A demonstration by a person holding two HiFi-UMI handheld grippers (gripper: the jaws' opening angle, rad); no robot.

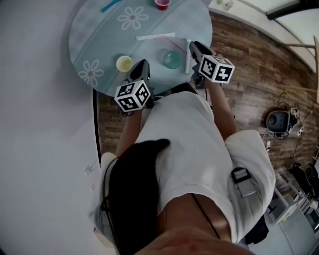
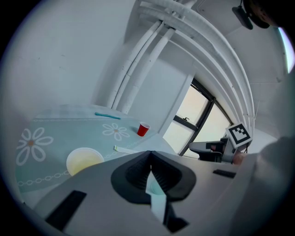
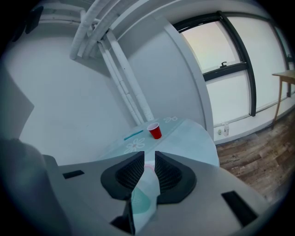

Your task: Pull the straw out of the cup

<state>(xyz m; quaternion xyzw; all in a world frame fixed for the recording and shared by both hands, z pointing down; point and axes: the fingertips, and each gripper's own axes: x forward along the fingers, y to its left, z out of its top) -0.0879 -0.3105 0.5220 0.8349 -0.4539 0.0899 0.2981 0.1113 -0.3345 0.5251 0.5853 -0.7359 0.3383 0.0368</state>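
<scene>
A see-through green cup (image 1: 172, 60) stands near the front edge of the round table (image 1: 99, 30). My right gripper (image 1: 192, 47) hovers just right of the cup, shut on a thin white straw (image 1: 187, 59) that hangs down from its jaws beside the cup. In the right gripper view (image 3: 149, 159) a pale pinkish sliver of the straw (image 3: 148, 164) shows in the narrow gap between the jaws. My left gripper (image 1: 144, 64) sits between the green cup and a yellow cup (image 1: 124, 63), its jaws (image 2: 150, 156) shut with nothing in them.
A red cup (image 1: 162, 4) and a teal straw (image 1: 110, 5) lie at the far side of the table. A white paper strip (image 1: 155, 36) lies behind the green cup. The table's edge is right under both grippers, with wood floor (image 1: 249, 64) to the right.
</scene>
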